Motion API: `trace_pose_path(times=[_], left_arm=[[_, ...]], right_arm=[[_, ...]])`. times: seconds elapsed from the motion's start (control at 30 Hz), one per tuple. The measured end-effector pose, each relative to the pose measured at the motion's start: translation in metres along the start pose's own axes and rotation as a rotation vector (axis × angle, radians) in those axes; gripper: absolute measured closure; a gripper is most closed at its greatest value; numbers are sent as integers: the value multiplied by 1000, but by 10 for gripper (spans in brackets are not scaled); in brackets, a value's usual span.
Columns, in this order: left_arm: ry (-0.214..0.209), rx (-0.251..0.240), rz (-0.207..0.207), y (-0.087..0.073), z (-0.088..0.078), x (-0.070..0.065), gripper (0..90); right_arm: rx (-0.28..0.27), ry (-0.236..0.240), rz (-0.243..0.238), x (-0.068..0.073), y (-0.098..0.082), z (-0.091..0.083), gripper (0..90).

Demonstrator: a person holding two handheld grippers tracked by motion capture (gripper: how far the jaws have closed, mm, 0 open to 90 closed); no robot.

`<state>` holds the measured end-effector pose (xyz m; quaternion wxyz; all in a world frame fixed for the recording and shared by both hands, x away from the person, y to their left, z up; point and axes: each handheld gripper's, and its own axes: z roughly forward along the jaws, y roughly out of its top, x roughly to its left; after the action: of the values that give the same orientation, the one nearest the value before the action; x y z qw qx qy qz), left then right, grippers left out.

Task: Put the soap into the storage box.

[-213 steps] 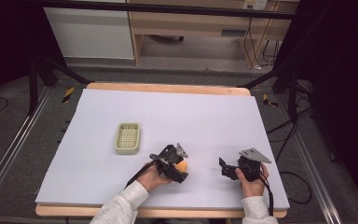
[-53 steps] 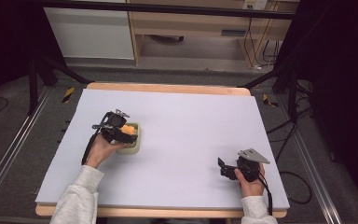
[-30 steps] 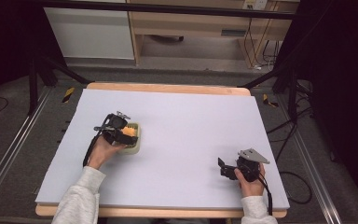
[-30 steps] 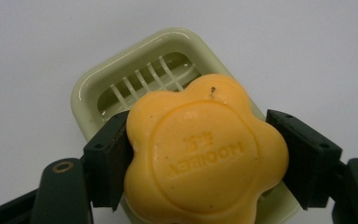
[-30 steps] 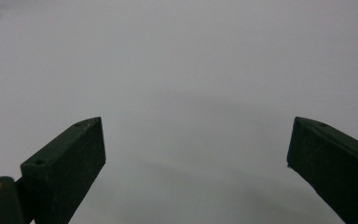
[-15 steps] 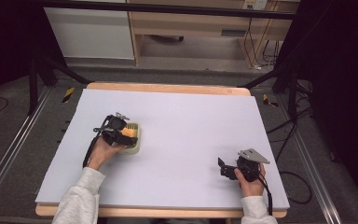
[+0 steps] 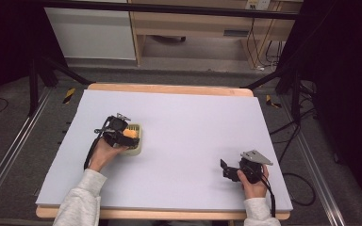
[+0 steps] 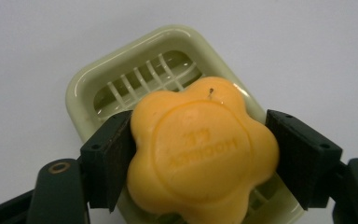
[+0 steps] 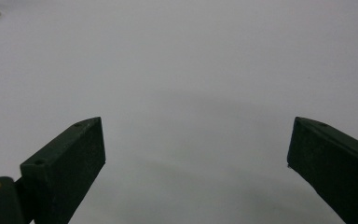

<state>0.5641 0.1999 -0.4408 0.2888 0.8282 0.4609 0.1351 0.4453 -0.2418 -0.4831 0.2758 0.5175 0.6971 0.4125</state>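
Two grippers work over one white table (image 7: 193,122), each held in one of the person's two hands. The left gripper (image 8: 200,154) is clenched on a single orange flower-shaped soap bar (image 8: 203,151): its two black jaws press against the bar's opposite sides, and raised lettering shows on the upper face, too soft to read with confidence. The bar sits directly over the one pale green soap dish (image 8: 121,79), a rounded rectangular tray with a slatted bottom; whether the soap touches the slats or hangs just above them cannot be told. In the high view the same left gripper (image 7: 122,135) lies at the left half of the table, over the dish (image 7: 139,143), with the soap (image 7: 130,133) showing as an orange spot between the jaws, and the left hand (image 7: 101,153) behind it in a grey sleeve. The right gripper (image 7: 228,169) rests well apart, near the table's front right corner, with a grey three-cornered plate on top. In its own view the right gripper (image 9: 196,140) stands released, its two jaws spread wide with bare table surface between them.
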Motion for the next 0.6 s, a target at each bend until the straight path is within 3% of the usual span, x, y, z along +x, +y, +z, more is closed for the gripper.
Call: trace_pose_path(times=[0.33, 0.6], left_arm=[[22, -41, 7, 0, -13, -3, 245], [26, -122, 30, -8, -35, -11, 242]], right_arm=[[-2, 0, 6, -1, 0, -1, 45], [-8, -4, 11, -2, 0, -2, 45]])
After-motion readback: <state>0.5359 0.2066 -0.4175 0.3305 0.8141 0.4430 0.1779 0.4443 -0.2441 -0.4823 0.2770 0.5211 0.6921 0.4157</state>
